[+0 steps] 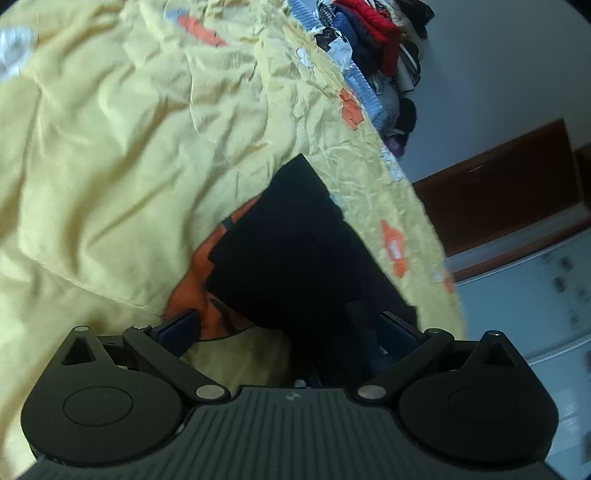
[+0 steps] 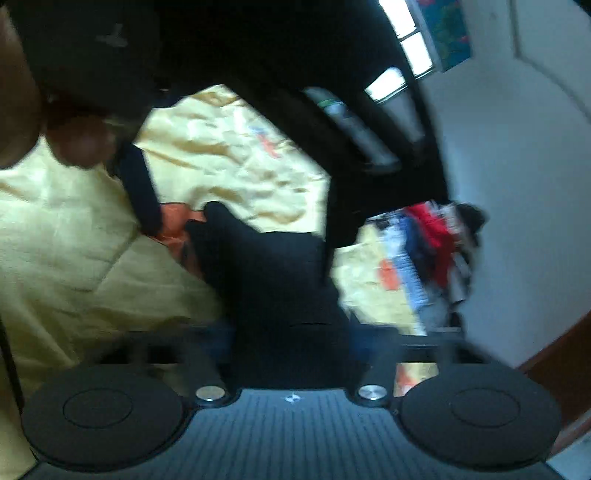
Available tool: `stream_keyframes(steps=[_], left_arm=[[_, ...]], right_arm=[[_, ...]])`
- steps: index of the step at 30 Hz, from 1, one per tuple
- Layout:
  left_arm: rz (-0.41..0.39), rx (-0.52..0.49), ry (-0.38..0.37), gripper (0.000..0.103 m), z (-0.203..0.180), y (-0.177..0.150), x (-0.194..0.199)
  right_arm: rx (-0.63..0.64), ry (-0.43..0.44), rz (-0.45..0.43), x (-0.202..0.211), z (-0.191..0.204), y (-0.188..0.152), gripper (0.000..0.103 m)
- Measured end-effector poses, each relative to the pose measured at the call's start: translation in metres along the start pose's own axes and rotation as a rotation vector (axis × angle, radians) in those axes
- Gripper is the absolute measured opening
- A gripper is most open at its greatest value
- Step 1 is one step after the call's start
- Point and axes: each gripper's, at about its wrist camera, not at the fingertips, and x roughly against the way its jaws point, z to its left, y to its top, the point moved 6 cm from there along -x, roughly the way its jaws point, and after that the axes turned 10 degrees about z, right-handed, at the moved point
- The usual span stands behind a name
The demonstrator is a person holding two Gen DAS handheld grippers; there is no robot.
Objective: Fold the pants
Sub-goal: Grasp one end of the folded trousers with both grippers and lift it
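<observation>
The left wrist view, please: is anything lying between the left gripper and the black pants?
Nothing visible does. The black pants already reach between the fingers of the left gripper, over the yellow bedsheet.

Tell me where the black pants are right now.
The black pants lie on the yellow bedsheet, just ahead of the left gripper in its wrist view, near the bed edge with the clothes pile beyond.

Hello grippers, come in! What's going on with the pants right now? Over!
Left gripper open, black pants between its fingers. Right gripper blurred, pants in front, grip unclear. Pants on yellow bedsheet. Nothing blocking.
</observation>
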Motion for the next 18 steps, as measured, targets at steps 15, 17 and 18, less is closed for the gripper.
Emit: stream_keyframes(steps=[15, 17, 18], left_arm=[[0.035, 0.162, -0.261, 0.081, -0.021, 0.054, -0.061], [0.054, 0.152, -0.228, 0.062, -0.02, 0.059, -0.065], [0.055, 0.139, -0.197, 0.046, -0.019, 0.059, -0.066]], right_arm=[[-0.684, 0.569, -0.026, 0.001, -0.098, -0.029, 0.018], [-0.73, 0.682, -0.078, 0.013, -0.107, -0.037, 0.018], [-0.768, 0.714, -0.12, 0.017, -0.116, -0.041, 0.018]])
